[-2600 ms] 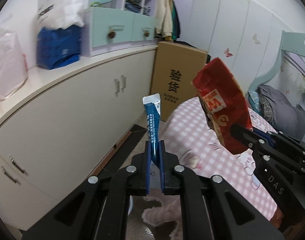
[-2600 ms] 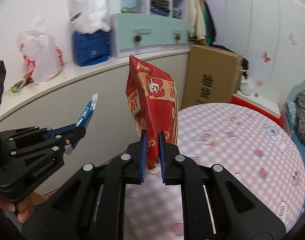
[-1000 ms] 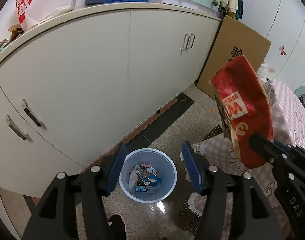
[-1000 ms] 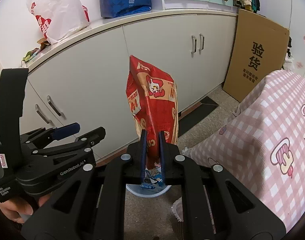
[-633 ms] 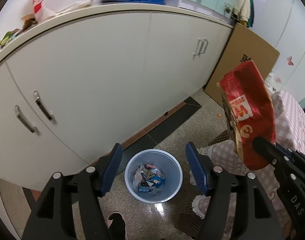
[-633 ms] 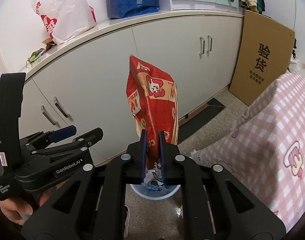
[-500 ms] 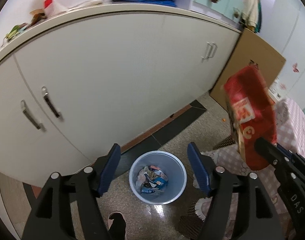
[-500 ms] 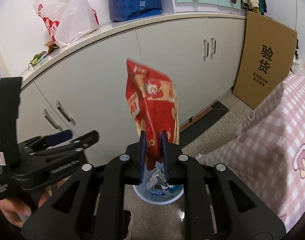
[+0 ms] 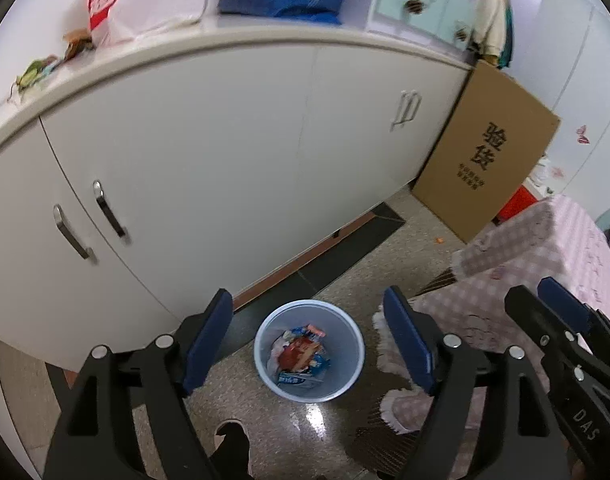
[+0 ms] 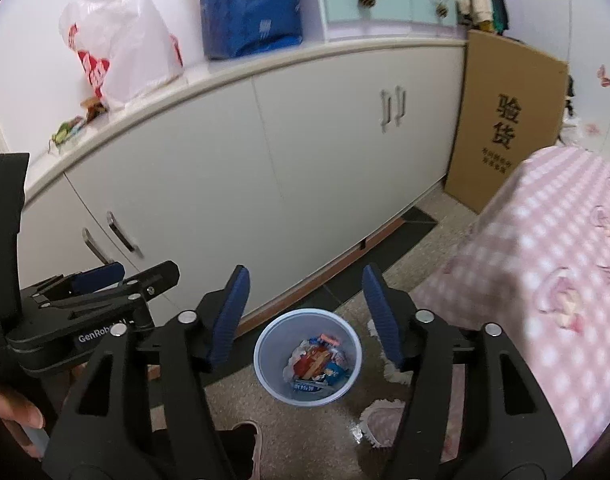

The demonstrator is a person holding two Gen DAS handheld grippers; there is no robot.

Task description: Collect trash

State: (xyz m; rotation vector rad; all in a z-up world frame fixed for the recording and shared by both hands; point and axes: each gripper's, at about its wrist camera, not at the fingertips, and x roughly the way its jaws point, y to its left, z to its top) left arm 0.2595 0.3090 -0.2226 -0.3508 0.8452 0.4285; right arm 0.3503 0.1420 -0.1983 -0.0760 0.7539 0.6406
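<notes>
A pale blue trash bin (image 9: 265,364) stands on the speckled floor below both grippers; it also shows in the right wrist view (image 10: 265,372). Inside lie crumpled wrappers, with the red snack bag (image 9: 296,354) on top, seen in the right wrist view too (image 10: 311,362). My left gripper (image 9: 309,340) is open and empty above the bin. My right gripper (image 10: 307,312) is open and empty above the bin. The left gripper (image 10: 117,276) shows at the left of the right wrist view; the right gripper (image 9: 549,304) shows at the right of the left wrist view.
White cabinets (image 9: 225,152) with a countertop stand behind the bin. A cardboard box (image 9: 485,160) leans at their right end. A pink checked bed cover (image 10: 545,264) fills the right. Plastic bags (image 10: 117,48) and a blue pack (image 10: 249,16) sit on the counter. A foot (image 10: 241,452) is near the bin.
My right gripper opened and the red snack bag dropped into the bin. The left gripper stayed open; its blue wrapper went into the bin earlier.
</notes>
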